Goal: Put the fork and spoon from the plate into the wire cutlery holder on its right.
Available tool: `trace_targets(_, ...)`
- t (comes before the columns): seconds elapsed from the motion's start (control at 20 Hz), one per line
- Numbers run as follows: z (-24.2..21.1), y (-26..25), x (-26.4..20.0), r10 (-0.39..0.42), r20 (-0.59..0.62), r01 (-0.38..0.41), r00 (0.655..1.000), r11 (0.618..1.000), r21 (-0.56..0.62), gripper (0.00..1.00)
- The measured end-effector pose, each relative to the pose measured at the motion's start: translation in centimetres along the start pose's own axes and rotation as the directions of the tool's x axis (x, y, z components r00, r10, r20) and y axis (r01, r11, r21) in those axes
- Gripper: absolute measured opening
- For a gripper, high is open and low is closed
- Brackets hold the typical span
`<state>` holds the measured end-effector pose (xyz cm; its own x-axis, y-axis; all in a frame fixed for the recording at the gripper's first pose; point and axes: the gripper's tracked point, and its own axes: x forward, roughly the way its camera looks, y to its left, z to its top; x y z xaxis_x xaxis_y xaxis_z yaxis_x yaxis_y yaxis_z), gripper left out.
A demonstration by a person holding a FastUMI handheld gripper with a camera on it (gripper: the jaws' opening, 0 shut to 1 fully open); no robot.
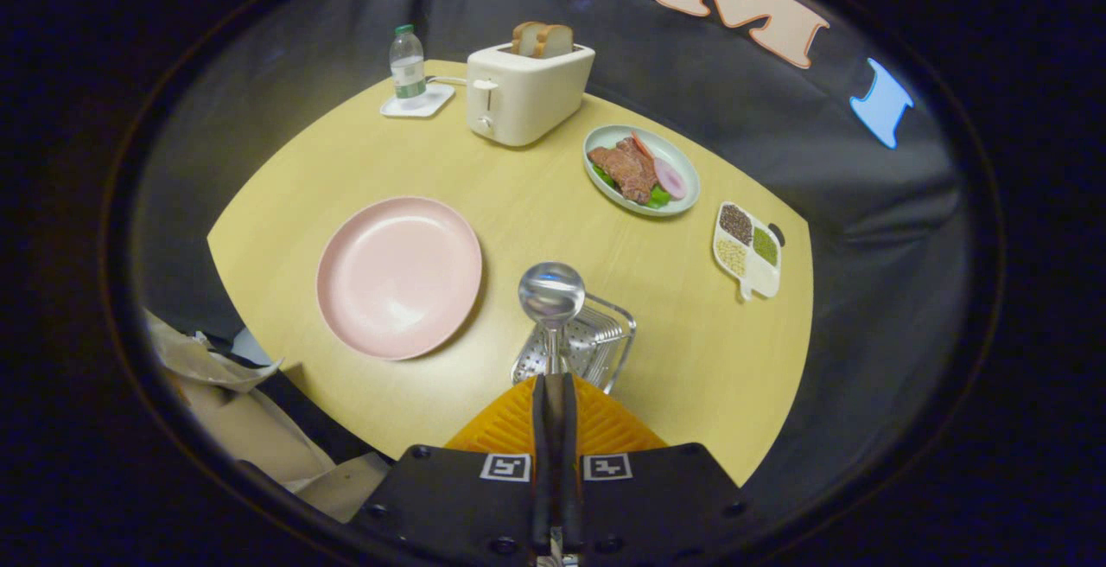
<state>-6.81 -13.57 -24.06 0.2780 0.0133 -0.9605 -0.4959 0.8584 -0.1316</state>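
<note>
One spoon (551,295) is pinched by its handle between the gripper (553,390) fingers, bowl end up, above the wire cutlery holder (596,344).

Both fingers are pressed together on the spoon's thin handle, and the holder sits on the wooden table (536,204) just ahead of them. Left of the holder lies the pink plate (398,276), bare. Farther back stand a toaster (527,92) with bread, a water bottle (407,66), a dish of food (640,170) and a divided tray (747,249) of beans.
</note>
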Motion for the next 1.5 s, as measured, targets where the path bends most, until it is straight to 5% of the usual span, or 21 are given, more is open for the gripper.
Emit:
trace_targets(0.8,-1.4,-0.9,2.0,0.030,-0.274,-0.046,0.961,0.997,-0.054,0.08)
trace_targets(1.05,0.1,0.1,2.1,0.061,-0.194,-0.063,0.979,0.998,-0.005,0.47)
trace_targets(1.35,4.2,2.1,0.4,0.062,0.084,-0.076,0.995,0.981,0.178,0.94)
trace_targets(1.5,7.5,3.1,-2.0,-0.003,0.294,-0.082,0.956,0.958,0.276,1.00)
